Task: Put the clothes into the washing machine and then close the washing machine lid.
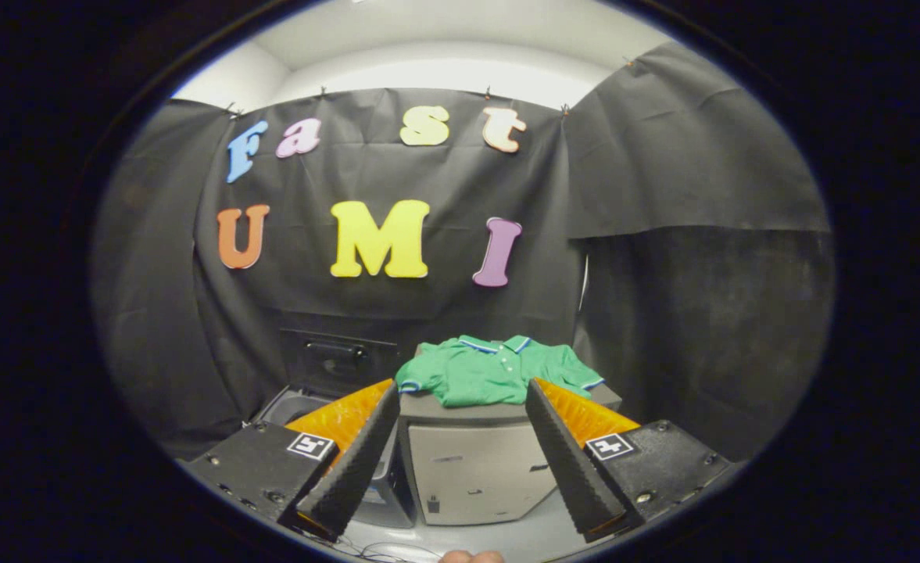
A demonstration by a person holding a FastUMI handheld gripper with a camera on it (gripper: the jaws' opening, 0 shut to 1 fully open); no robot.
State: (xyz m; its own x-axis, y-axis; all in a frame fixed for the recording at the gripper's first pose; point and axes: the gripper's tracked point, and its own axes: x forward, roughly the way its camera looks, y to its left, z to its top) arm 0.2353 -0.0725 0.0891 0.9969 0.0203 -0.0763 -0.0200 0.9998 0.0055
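Green polo shirt (497, 369) sitting folded on top of a grey box-like stand (475, 461), collar facing us, sleeves draped over the near edge, and nothing has touched it yet. The gripper (460, 438) hangs back with its ribbed fingers spread wide and empty, the shirt just ahead and between their tips. So we're right at the start by my read: shirt to grab, drop in, lid to shut, all of it left. Down to the left, behind the left finger, there's the washing machine (295, 407), lid (334, 361) standing up against the black cloth, drum apparently open. Room looks decent in front of the stand; tighter on the left, where the raised lid and the stand's corner crowd the machine's opening.
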